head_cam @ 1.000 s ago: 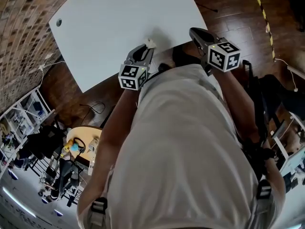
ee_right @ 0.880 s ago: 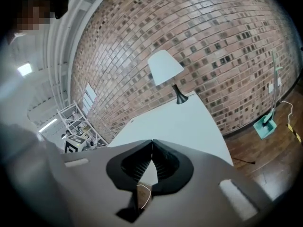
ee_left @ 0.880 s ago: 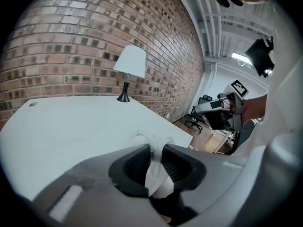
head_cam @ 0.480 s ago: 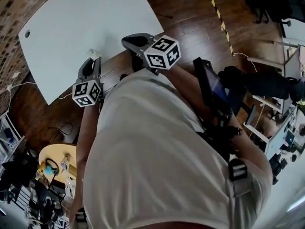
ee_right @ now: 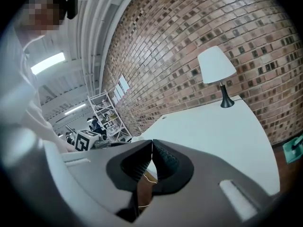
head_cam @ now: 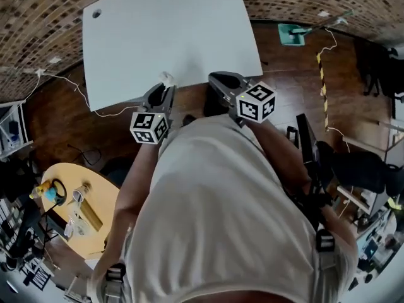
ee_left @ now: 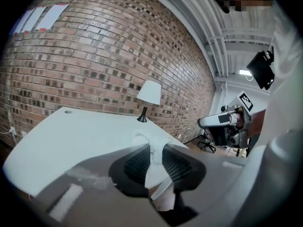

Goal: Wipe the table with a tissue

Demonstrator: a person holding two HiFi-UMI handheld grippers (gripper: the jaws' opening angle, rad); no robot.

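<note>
The white table [head_cam: 164, 36] lies ahead of me, set against a brick wall. My left gripper [head_cam: 165, 88] hovers just off the table's near edge, shut on a crumpled white tissue [head_cam: 166, 79]. In the left gripper view the tissue [ee_left: 155, 171] hangs pinched between the jaws and bunches out past their tips. My right gripper [head_cam: 218, 81] is held to the right of it, also near the table's front edge. In the right gripper view its fingertips [ee_right: 151, 143] meet with nothing between them.
A white-shaded lamp [ee_left: 148, 96] stands at the table's far edge by the wall. Cables [head_cam: 63, 81] trail over the wooden floor at left. A round wooden table [head_cam: 69, 201] with small items is at lower left. A teal object [head_cam: 291, 33] lies on the floor at right.
The head view has swung round. Both grippers have shifted along the table's near edge and risen a little. The tissue stays pinched in the left jaws.
</note>
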